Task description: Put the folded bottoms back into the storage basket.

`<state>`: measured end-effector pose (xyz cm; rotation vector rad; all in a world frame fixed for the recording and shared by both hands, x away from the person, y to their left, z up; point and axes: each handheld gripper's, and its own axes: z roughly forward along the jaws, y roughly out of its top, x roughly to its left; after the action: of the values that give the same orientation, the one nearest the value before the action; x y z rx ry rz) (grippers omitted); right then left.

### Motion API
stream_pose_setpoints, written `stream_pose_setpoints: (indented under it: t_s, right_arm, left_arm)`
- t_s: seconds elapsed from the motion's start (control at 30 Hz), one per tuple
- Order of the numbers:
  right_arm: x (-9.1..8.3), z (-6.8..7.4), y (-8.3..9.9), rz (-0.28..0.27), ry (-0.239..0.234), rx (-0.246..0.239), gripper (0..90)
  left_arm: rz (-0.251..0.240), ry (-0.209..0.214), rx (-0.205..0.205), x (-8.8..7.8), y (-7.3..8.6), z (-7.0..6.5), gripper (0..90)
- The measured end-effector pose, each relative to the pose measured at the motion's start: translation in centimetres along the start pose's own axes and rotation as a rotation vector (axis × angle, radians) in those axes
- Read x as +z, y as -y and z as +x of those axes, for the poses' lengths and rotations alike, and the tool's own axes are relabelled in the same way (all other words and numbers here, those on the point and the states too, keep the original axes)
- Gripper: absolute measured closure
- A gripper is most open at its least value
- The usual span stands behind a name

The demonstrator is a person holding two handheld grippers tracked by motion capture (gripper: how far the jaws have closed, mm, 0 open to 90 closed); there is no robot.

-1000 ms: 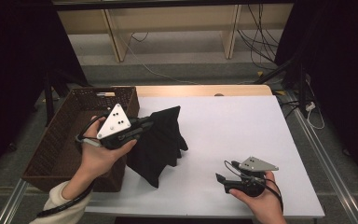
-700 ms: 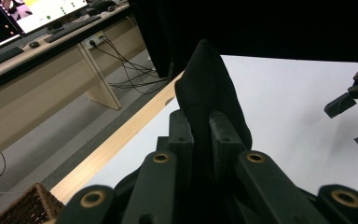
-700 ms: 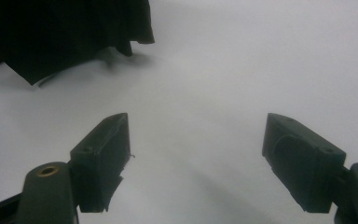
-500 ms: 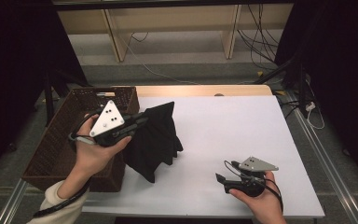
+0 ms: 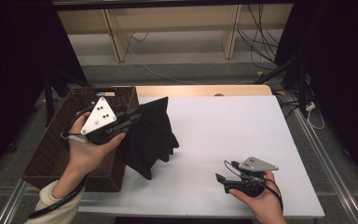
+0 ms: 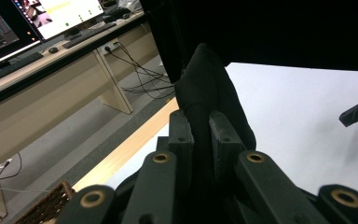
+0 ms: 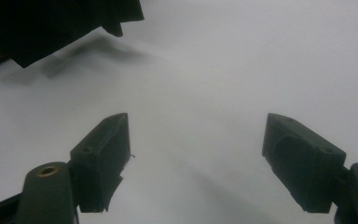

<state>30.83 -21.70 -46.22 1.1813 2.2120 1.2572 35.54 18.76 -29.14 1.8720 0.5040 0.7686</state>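
Presently the left hand-held gripper (image 5: 133,117) pinches a black cloth (image 5: 150,137) that hangs beside the wicker basket (image 5: 56,149) over the white table (image 5: 242,126), while the right hand-held gripper (image 7: 196,158) rests wide apart, holding nothing.

basket (image 5: 51,154) partly behind left hand (image 5: 86,151)

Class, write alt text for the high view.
The left tongs grip a black cloth hanging beside a brown wicker basket. The right tongs rest open on the white table.
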Motion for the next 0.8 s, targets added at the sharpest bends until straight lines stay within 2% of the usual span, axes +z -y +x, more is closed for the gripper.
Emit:
stream_pose_setpoints:
  t_s: [0.8]
  right_arm:
    - [0.1, 0.0, 0.0, -0.002, 0.000, -0.001, 24.1]
  left_arm:
    - [-0.033, -0.054, -0.023, -1.5, -0.2, 1.5, 81.2]
